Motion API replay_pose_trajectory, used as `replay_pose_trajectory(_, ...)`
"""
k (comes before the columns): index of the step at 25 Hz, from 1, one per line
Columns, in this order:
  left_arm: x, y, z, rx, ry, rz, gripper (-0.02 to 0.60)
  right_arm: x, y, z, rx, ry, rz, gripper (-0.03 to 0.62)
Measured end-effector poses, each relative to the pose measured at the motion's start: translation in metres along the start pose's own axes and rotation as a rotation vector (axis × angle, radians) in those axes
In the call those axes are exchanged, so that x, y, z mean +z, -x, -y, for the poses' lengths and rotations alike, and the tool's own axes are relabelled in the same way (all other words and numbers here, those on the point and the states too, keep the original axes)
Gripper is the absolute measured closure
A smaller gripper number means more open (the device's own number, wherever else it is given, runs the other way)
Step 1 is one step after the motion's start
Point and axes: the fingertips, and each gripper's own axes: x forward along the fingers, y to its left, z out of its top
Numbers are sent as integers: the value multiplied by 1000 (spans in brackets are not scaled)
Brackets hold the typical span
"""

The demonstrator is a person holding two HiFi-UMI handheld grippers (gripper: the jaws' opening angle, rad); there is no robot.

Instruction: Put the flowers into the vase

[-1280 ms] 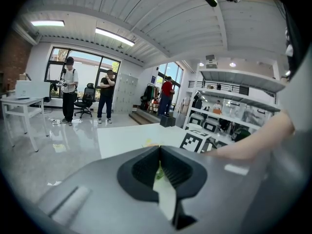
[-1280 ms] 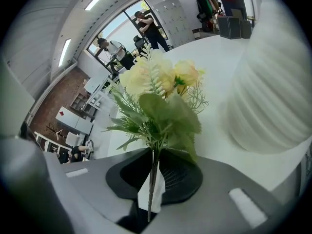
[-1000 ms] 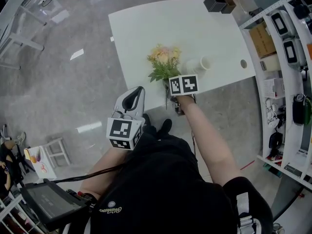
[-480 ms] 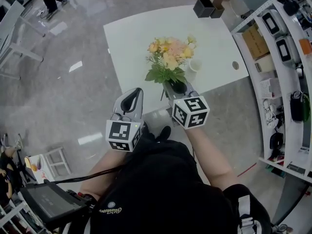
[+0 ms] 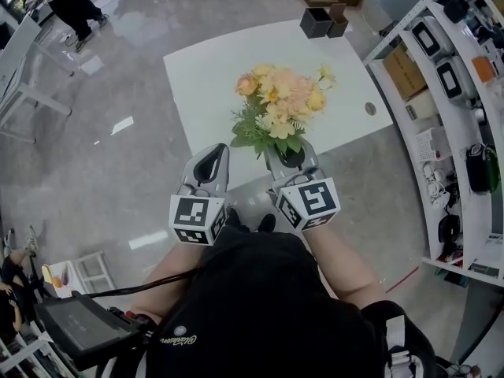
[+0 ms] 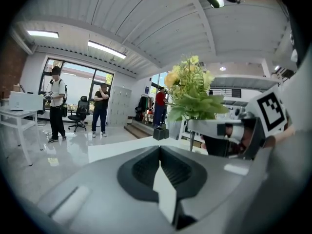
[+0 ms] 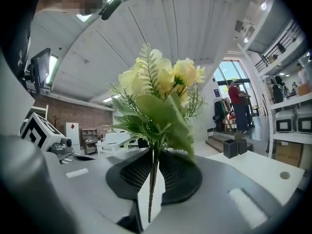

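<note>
Your right tool (image 5: 290,157) pinches the flowers (image 5: 282,101) by their stems, upright above the desk's (image 5: 213,68) near edge, your left tool (image 5: 213,157) is pressed together empty, and the drop into the vase is not yet done, no vase showing

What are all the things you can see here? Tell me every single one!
flowers: one bunch, yellow and peach with green leaves, held up over the table's near edge
table: one, white, under the flowers
boxes: two, dark, at the table's far edge
shelves: one rack, white, right of the table, holding assorted gear
people: three, standing far across the room
screen: one, dark, at the lower left beside the person
left gripper: one, grey, jaws together with nothing in them, left of the flowers
right gripper: one, grey, jaws closed on the flower stems
</note>
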Motion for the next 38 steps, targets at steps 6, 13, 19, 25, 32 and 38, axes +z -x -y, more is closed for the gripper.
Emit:
replay_pose_trajectory(6,1,-3,8,-23,0,6,574,7,7,2,-14,15,18,548)
replay_pose_trajectory(13,7,-13,30,-61,-16,0,574,15,35,39,-114,35,23,548)
replay_pose_trajectory(19,4,-28,56,-92,-34,-7,574,11,59,70,-168,33,29,548)
replay_pose_trajectory(25,1,-39,65,-107,-41,-23,574,24,58,90,-188,41,71,548)
replay_pose_trajectory(32,1,-49,56,-92,-35,-35,574,85,29,117,-198,123,195,548)
replay_pose_trajectory(38,-2,-52,46,-69,-25,-49,574,89,6,130,-206,171,203,548)
